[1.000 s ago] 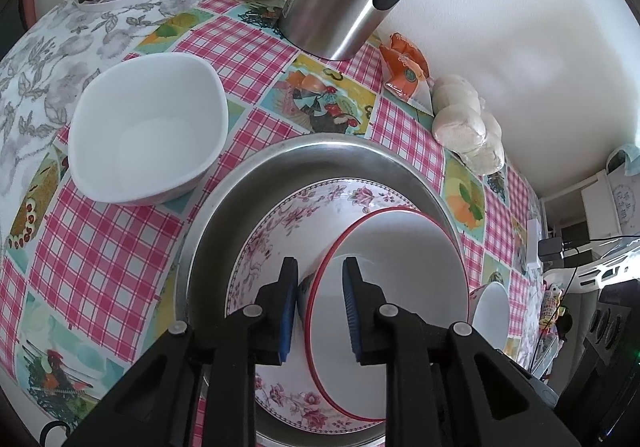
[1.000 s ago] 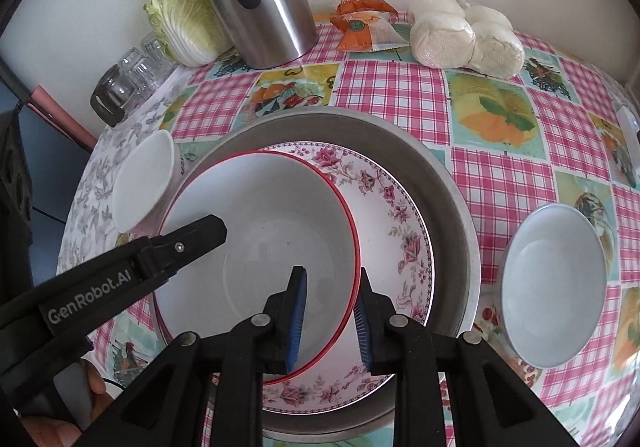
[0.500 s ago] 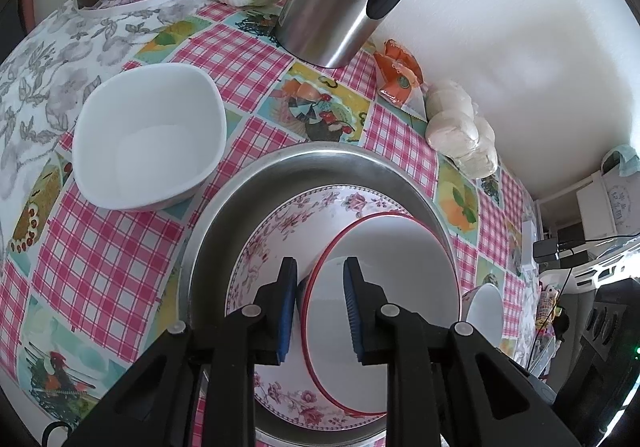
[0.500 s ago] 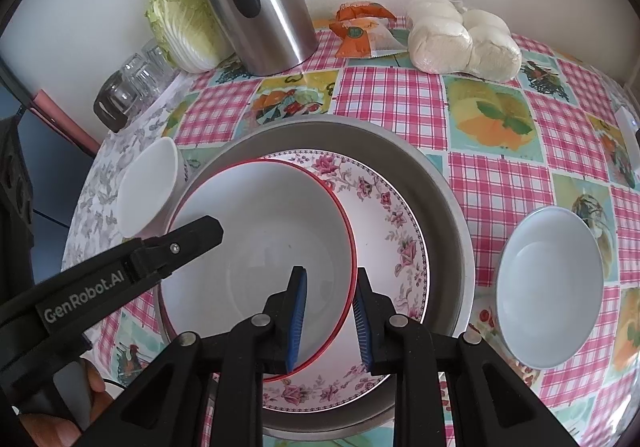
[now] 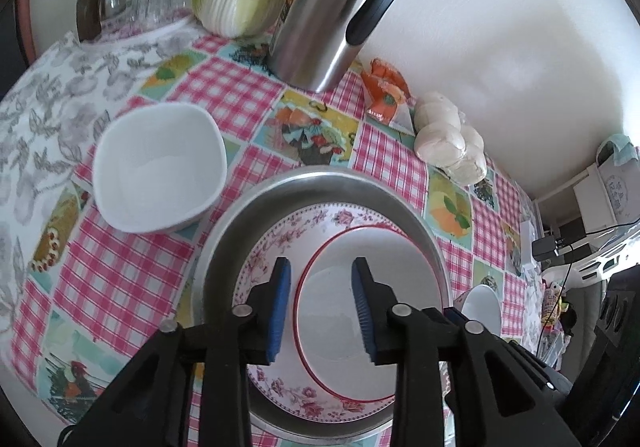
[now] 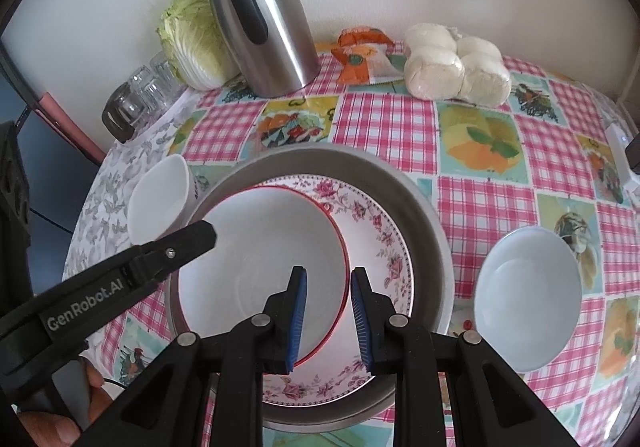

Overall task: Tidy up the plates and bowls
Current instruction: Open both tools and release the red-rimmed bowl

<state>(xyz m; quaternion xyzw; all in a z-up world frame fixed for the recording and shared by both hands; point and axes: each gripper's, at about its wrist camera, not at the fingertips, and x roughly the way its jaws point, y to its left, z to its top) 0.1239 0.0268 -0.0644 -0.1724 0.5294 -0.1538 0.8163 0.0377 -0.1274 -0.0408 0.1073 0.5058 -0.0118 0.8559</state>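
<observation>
Sitting inside the metal basin: red-rimmed bowl resting on the floral plate, off toward its left side. Hovering over that bowl's rim, left gripper gaping wide, right gripper narrower, both gripping nothing. Showing only from the right wrist, a pale blue bowl right of the basin. Showing fully from the left wrist, a square white bowl left of it.

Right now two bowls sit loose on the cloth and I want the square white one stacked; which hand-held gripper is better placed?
Left. The square white bowl sits nearer the left hand-held gripper, which is open.
</observation>
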